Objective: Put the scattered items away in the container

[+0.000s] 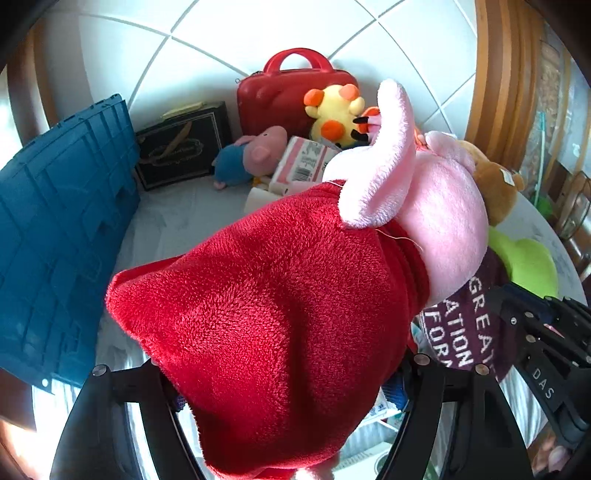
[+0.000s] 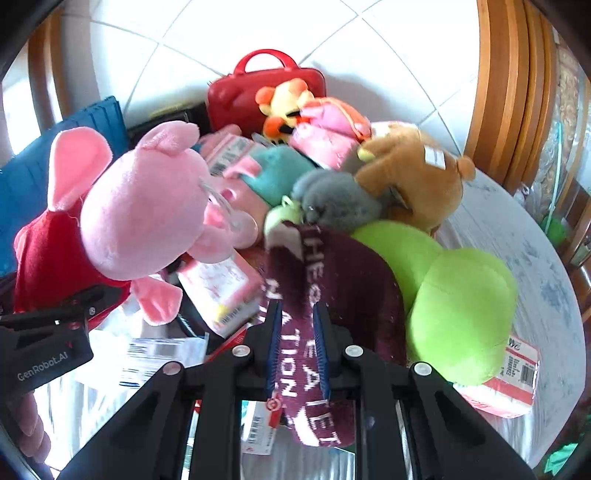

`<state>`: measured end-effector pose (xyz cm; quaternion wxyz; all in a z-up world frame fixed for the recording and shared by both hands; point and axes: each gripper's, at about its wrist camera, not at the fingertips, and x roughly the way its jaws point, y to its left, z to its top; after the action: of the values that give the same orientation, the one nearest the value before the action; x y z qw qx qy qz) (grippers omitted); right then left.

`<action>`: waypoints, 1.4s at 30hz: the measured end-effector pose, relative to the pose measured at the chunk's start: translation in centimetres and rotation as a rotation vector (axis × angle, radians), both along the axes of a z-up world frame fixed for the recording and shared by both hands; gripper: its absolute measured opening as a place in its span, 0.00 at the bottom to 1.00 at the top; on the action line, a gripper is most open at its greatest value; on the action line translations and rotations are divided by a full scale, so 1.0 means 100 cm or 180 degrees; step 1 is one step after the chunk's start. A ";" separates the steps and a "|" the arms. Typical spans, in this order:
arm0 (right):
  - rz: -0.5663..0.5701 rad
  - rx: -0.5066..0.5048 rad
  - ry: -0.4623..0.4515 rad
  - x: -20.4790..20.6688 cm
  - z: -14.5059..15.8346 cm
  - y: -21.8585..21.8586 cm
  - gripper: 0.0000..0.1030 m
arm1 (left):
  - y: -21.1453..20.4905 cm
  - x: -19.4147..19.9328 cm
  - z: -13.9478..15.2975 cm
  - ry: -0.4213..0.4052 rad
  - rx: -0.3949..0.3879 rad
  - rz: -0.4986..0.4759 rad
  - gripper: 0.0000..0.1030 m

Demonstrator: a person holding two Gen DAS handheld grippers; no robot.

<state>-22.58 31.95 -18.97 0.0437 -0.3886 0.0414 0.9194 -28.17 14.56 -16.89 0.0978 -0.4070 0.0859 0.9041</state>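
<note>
Toys lie in a heap on a pale, round table [image 2: 546, 266] with a white tiled floor [image 2: 258, 29] behind it and brown wooden chairs [image 2: 506, 92] at three o'clock. The left gripper [image 1: 291, 384] is clamped on the red dress of a pink pig toy [image 1: 288, 295], which fills the left view. The right gripper [image 2: 297, 350] is pinched tight on a dark red scarf [image 2: 332, 280] with white letters. A green toy [image 2: 458, 306] lies beside the scarf at three o'clock, and a brown bear [image 2: 413, 177] sits at one o'clock. A blue bin [image 1: 62, 236] stands at nine o'clock in the left view. A red case [image 1: 280, 92] stands at twelve o'clock, with a yellow toy [image 1: 332, 114] leaning against it.
</note>
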 end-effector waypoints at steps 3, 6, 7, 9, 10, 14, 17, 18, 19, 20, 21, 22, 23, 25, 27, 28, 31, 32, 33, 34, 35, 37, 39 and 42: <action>-0.0008 -0.0010 0.0010 -0.001 0.008 -0.004 0.17 | -0.008 0.000 -0.002 -0.0060 0.0038 0.0015 0.75; -0.0109 -0.0153 0.0014 0.010 0.008 0.010 0.33 | -0.015 0.002 -0.008 -0.0101 0.0051 0.0073 0.75; -0.0133 -0.0170 -0.0008 0.011 0.007 0.014 0.64 | -0.016 0.001 -0.010 -0.0129 0.0054 0.0091 0.75; -0.0156 -0.0187 -0.0038 0.010 0.001 0.020 1.00 | -0.017 0.000 -0.017 -0.0196 0.0049 0.0116 0.76; -0.0158 -0.0189 -0.0047 0.010 -0.002 0.022 1.00 | -0.017 -0.001 -0.021 -0.0230 0.0044 0.0132 0.76; -0.0109 -0.0169 -0.0070 0.002 -0.015 0.026 1.00 | -0.011 -0.003 -0.033 -0.0327 0.0034 0.0207 0.76; 0.0009 -0.0067 -0.0133 -0.016 -0.027 0.023 1.00 | -0.004 -0.005 -0.040 -0.0367 -0.0005 0.0254 0.76; 0.0035 -0.0006 -0.0177 -0.023 -0.032 0.022 1.00 | -0.001 -0.006 -0.043 -0.0379 -0.0021 0.0269 0.76; 0.0038 0.0064 -0.0258 -0.031 -0.040 0.021 1.00 | 0.001 -0.008 -0.047 -0.0398 -0.0040 0.0283 0.76; 0.0012 0.0146 -0.0373 -0.040 -0.051 0.019 1.00 | 0.002 -0.009 -0.051 -0.0419 -0.0060 0.0296 0.76; -0.0021 0.0222 -0.0504 -0.048 -0.064 0.018 1.00 | 0.004 -0.010 -0.054 -0.0440 -0.0080 0.0309 0.76; -0.0033 0.0290 -0.0568 -0.051 -0.073 0.017 1.00 | 0.005 -0.011 -0.057 -0.0453 -0.0088 0.0319 0.76; -0.0031 0.0379 -0.0571 -0.051 -0.079 0.014 1.00 | 0.006 -0.012 -0.060 -0.0464 -0.0092 0.0328 0.76; -0.0053 0.0540 -0.0493 -0.044 -0.080 0.009 0.84 | 0.009 -0.013 -0.065 -0.0476 -0.0095 0.0350 0.76; -0.0119 0.0530 -0.0433 -0.036 -0.076 0.012 0.54 | 0.014 -0.015 -0.065 -0.0455 -0.0091 0.0346 0.76; -0.0141 0.0467 -0.0406 -0.033 -0.074 0.015 0.42 | 0.016 -0.015 -0.066 -0.0443 -0.0089 0.0342 0.76; -0.0144 0.0249 -0.0356 -0.027 -0.069 0.023 0.31 | 0.029 -0.016 -0.064 -0.0430 -0.0058 0.0255 0.76; -0.0145 0.0204 -0.0303 -0.024 -0.065 0.023 0.28 | 0.032 -0.014 -0.063 -0.0414 -0.0060 0.0222 0.76; -0.0140 0.0180 -0.0226 -0.020 -0.059 0.022 0.24 | 0.036 -0.013 -0.062 -0.0396 -0.0066 0.0189 0.76; -0.0135 0.0155 -0.0149 -0.017 -0.053 0.020 0.22 | 0.040 -0.011 -0.060 -0.0377 -0.0071 0.0157 0.76; -0.0128 0.0135 -0.0075 -0.013 -0.048 0.019 0.22 | 0.042 -0.010 -0.058 -0.0357 -0.0084 0.0138 0.76; -0.0101 0.0152 0.0013 -0.010 -0.037 0.015 0.17 | 0.044 -0.009 -0.053 -0.0333 -0.0074 0.0110 0.76; -0.0095 0.0150 0.0056 -0.009 -0.029 0.015 0.16 | 0.043 -0.009 -0.047 -0.0300 -0.0062 0.0106 0.76; -0.0117 0.0158 0.0113 -0.006 -0.018 0.016 0.14 | 0.040 -0.007 -0.035 -0.0225 -0.0019 0.0112 0.76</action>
<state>-23.20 33.50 -20.74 0.0694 -0.3703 0.0265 0.9259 -28.92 18.56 -20.36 0.0836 -0.4404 0.0780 0.8905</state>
